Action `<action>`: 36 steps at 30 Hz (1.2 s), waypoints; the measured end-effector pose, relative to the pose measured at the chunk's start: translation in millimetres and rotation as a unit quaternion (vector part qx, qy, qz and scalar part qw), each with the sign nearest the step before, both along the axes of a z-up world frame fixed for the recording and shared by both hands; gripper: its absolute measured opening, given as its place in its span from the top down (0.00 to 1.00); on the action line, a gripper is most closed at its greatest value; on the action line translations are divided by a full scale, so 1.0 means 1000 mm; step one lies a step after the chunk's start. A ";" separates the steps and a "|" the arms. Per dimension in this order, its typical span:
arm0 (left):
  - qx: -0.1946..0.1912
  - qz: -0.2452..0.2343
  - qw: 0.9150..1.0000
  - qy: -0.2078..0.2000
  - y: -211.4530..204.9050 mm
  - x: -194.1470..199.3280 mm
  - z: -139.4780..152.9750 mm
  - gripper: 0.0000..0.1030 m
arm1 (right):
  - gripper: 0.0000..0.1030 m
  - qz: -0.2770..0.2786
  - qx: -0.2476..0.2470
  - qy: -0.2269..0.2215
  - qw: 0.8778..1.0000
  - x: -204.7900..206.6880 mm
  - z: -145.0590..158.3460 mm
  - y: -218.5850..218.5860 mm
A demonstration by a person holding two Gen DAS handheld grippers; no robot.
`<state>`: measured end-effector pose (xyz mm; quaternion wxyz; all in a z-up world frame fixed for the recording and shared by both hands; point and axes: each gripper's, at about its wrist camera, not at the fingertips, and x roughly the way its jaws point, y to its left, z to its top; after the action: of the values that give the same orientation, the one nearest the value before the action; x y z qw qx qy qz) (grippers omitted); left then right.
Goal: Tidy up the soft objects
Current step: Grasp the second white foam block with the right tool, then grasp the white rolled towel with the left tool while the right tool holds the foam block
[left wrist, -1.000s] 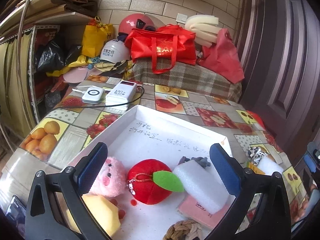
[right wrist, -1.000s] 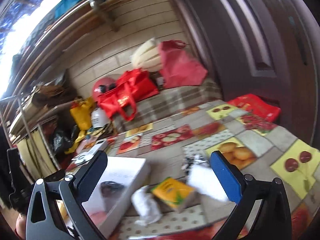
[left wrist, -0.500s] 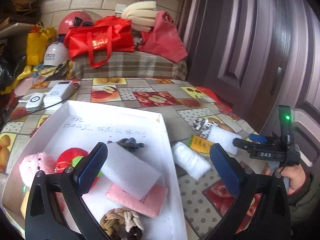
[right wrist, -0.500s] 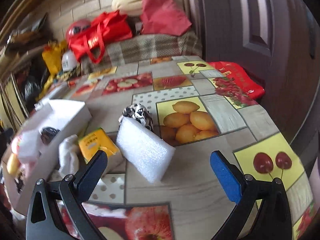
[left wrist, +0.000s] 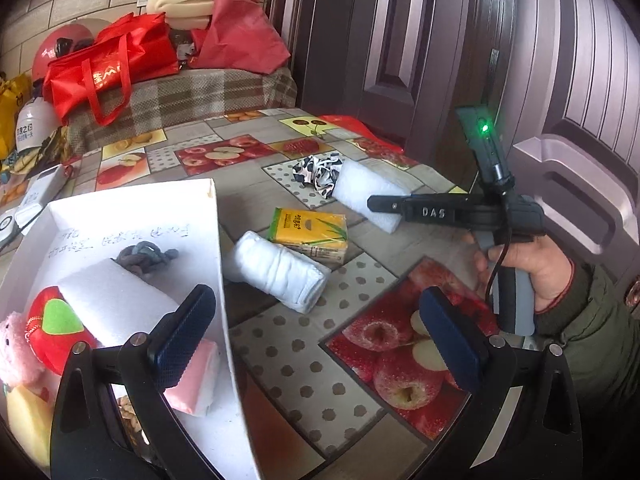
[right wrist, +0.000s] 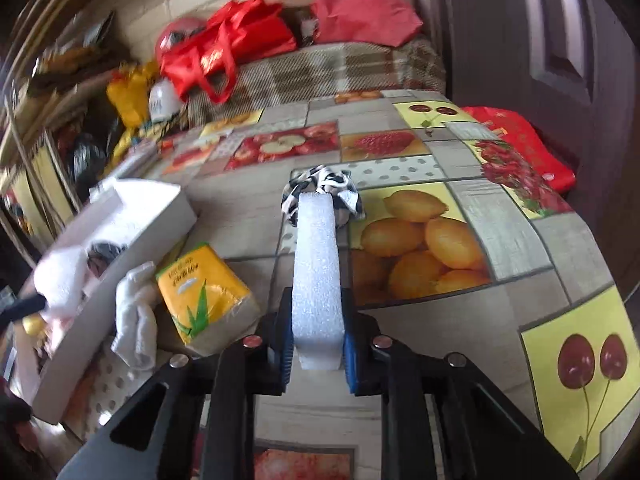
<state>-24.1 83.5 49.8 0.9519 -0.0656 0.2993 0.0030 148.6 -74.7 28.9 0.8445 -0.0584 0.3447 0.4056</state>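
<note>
Right gripper: clamped on the near end of the white foam block, blue pads pressing both faces, jaws narrow.
Right gripper seen from the left camera: reaching flat across the table to the same block, held by a hand in a green sleeve.
Left gripper: wide open, nothing between the pads, hovering over the box edge and the tablecloth.
Foam block: standing on edge on the fruit-print tablecloth, far end touching the black-and-white cloth scrunch.
White box: to the left, already holding a second foam slab, a red plush apple, a pink plush, a pink pad and a dark knot of cord.
Still out on the table: rolled white cloth just beside the box wall, yellow tissue pack touching that roll.
Risk 1: grip only on 1 end, so a long overhang; likely sag or twist out of the pads on the lift.
Risk 2: foam soft, so a hard squeeze probably dents it and a light one lets it slip.
Risk 3: far end against the scrunch; a drag rather than a lift probably pulls that cloth along.
Risk 4: path to the box crosses the tissue pack and the roll; a low carry likely knocks them.
Risk 5: box already crowded, and the left gripper close to its rim; possible clash or a block left perched on the wall.
</note>
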 end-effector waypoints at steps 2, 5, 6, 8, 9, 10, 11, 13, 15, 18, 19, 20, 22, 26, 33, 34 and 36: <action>-0.004 -0.005 1.000 0.002 -0.006 0.006 0.000 0.00 | 0.81 -0.013 0.039 0.018 0.999 0.007 0.003 -0.013; 0.003 0.008 1.000 0.013 -0.011 0.025 0.002 0.00 | 0.81 -0.017 0.076 0.035 0.996 0.011 0.008 -0.021; 0.011 0.019 1.000 0.019 -0.013 0.033 0.002 0.00 | 0.81 -0.016 0.085 0.036 0.996 0.010 0.010 -0.023; 0.022 0.034 0.999 0.026 -0.015 0.051 0.002 0.00 | 0.81 -0.016 0.098 0.035 0.994 0.010 0.012 -0.025; 0.028 0.039 0.998 0.033 -0.015 0.061 0.001 0.00 | 0.81 -0.016 0.105 0.037 0.994 0.010 0.013 -0.027; 0.038 0.049 0.997 0.042 -0.016 0.071 -0.002 0.00 | 0.81 -0.013 0.113 0.042 0.993 0.011 0.013 -0.028; 0.050 0.058 0.996 0.054 -0.017 0.081 -0.005 0.00 | 0.81 -0.011 0.122 0.049 0.991 0.012 0.013 -0.029; 0.064 0.074 0.992 0.082 -0.019 0.096 -0.015 0.00 | 0.81 -0.013 0.134 0.059 0.989 0.015 0.013 -0.032; 0.056 0.076 0.991 0.098 -0.022 0.101 -0.025 0.00 | 0.81 -0.018 0.146 0.069 0.987 0.018 0.013 -0.036; 0.100 0.093 0.985 0.105 -0.029 0.103 -0.035 0.00 | 0.81 -0.019 0.162 0.082 0.983 0.023 0.011 -0.041; 0.106 0.097 0.984 0.107 -0.028 0.103 -0.037 0.00 | 0.81 -0.018 0.165 0.086 0.982 0.023 0.011 -0.041; 0.109 0.100 0.983 0.107 -0.026 0.103 -0.040 0.00 | 0.81 -0.018 0.165 0.085 0.982 0.023 0.011 -0.041; 0.101 0.105 0.983 0.108 -0.020 0.100 -0.046 0.00 | 0.81 -0.017 0.164 0.082 0.983 0.021 0.011 -0.041; 0.005 0.037 0.996 0.083 -0.010 0.085 -0.041 0.00 | 0.81 -0.017 0.167 0.082 0.982 0.021 0.010 -0.042; -0.018 -0.010 0.998 0.053 -0.024 0.066 -0.025 0.00 | 0.81 -0.017 0.173 0.087 0.981 0.023 0.008 -0.043; 0.001 0.018 0.999 0.045 -0.021 0.067 -0.021 0.00 | 0.81 -0.018 0.174 0.086 0.981 0.023 0.008 -0.043; 0.016 0.053 0.998 0.041 -0.017 0.073 -0.017 0.00 | 0.81 -0.019 0.176 0.086 0.980 0.024 0.008 -0.043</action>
<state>48.6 66.2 32.6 0.9383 -0.0659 0.3340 0.0610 172.1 -117.8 36.5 0.8161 0.1328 0.3406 0.4475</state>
